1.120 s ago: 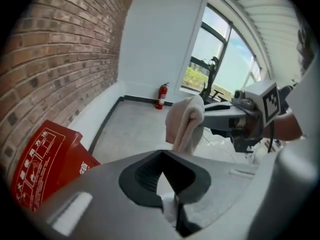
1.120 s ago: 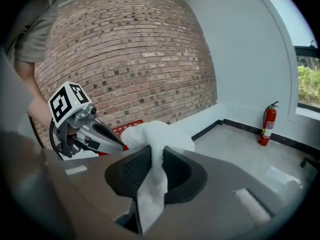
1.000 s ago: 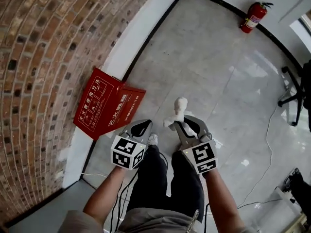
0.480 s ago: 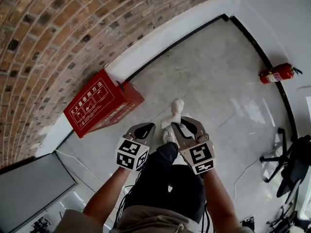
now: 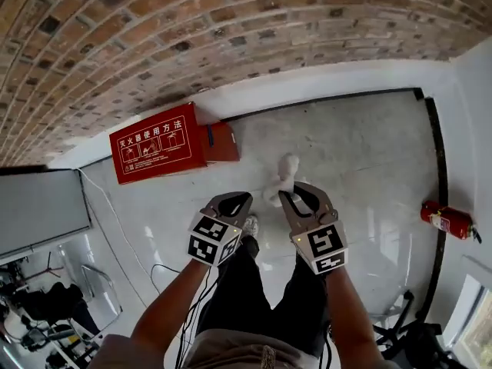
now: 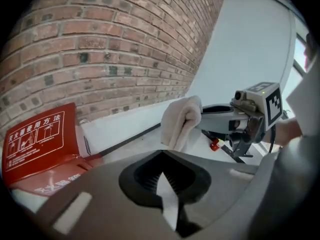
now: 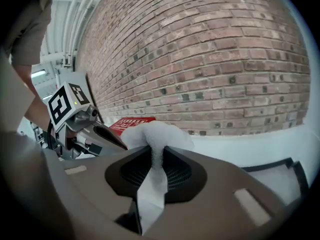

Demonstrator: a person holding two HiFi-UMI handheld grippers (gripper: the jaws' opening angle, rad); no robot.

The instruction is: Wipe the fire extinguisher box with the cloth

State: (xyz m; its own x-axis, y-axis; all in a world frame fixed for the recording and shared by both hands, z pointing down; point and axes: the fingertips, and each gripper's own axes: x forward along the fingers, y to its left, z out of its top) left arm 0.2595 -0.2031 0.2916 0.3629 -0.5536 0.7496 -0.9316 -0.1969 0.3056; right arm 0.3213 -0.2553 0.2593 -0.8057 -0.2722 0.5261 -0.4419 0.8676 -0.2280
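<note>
Head view: the fire extinguisher box (image 5: 157, 151) lies at the floor's (image 5: 346, 152) far edge, against the brick wall (image 5: 231, 37) and well apart from the cloth (image 5: 283, 177). You're on the approach; wiping hasn't begun.

Left gripper view: your left gripper (image 6: 161, 154) has its jaws together, with nothing between them.

Right gripper view: your right gripper (image 7: 152, 149) is clamped on the cloth, which is bunched above the tips.

Next, as I judge it, bring the cloth down onto the box's red face.

Office-type rm, brick wall (image 5: 231, 21), tiled floor (image 5: 361, 152)
</note>
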